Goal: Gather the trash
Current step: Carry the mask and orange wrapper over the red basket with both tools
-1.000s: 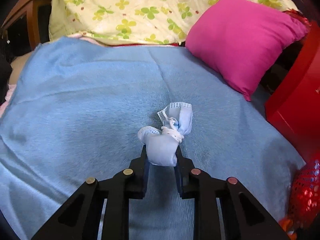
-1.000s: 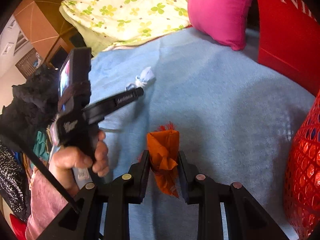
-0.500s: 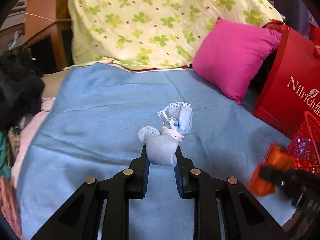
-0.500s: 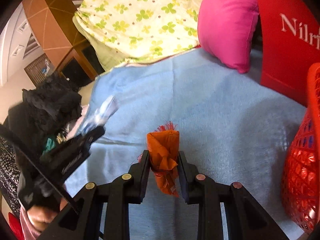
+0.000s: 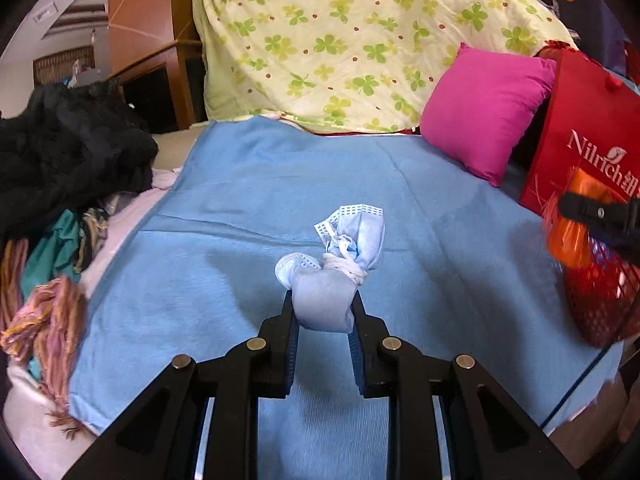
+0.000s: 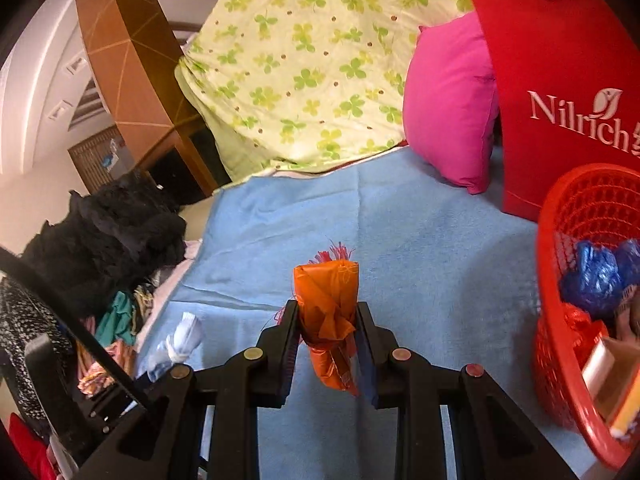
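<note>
My left gripper is shut on a knotted light-blue face mask and holds it above the blue blanket. The mask also shows low left in the right wrist view. My right gripper is shut on a crumpled orange wrapper, held above the blanket just left of a red mesh basket. The basket holds blue plastic and other trash. In the left wrist view the orange wrapper hangs at the basket at the far right.
A pink cushion and a clover-print quilt lie at the back. A red Nilrich bag stands behind the basket. Dark clothes and a fringed scarf are piled off the blanket's left edge.
Both grippers have risen and pulled back from the blanket with their loads. The right gripper has moved right, beside the red basket, whose inside now shows.
</note>
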`<state>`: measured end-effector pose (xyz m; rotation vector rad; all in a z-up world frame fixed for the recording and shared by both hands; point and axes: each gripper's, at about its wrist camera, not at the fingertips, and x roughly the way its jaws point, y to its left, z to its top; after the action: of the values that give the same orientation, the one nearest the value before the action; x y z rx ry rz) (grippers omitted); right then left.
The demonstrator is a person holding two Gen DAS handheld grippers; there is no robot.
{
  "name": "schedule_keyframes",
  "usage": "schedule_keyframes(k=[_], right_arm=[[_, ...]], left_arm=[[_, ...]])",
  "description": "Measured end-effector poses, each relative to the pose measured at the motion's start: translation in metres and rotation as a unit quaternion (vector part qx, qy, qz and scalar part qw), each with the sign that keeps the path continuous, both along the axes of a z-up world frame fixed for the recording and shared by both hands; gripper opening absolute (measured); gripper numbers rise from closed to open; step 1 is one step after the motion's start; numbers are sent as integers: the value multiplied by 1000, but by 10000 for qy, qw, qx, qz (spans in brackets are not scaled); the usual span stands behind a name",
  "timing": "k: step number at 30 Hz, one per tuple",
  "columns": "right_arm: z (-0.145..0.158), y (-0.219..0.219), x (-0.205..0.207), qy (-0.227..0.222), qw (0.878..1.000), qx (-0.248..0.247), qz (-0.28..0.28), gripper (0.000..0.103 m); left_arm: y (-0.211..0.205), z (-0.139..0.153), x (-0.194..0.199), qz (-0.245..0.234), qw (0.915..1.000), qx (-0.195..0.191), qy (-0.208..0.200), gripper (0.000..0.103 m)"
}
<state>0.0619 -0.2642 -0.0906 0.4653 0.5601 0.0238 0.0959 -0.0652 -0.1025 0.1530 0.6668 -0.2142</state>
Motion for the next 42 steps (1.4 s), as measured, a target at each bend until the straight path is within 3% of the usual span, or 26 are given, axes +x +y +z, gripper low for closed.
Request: schedule_keyframes(k=[11,22,42], right_arm=[[30,-3,-56,-912,9958,104,43,29],[40,-30,-79,-1227,9921,193,-176,29],[43,-67,-100,-1477,9871,421,-444,29]], left_arm=[[-14,39,-48,-128,9979,340,-545,24],[-42,62,-68,-226,9950,512,-830,24],[-82,68,-77,-455,9920,731,-920,24]])
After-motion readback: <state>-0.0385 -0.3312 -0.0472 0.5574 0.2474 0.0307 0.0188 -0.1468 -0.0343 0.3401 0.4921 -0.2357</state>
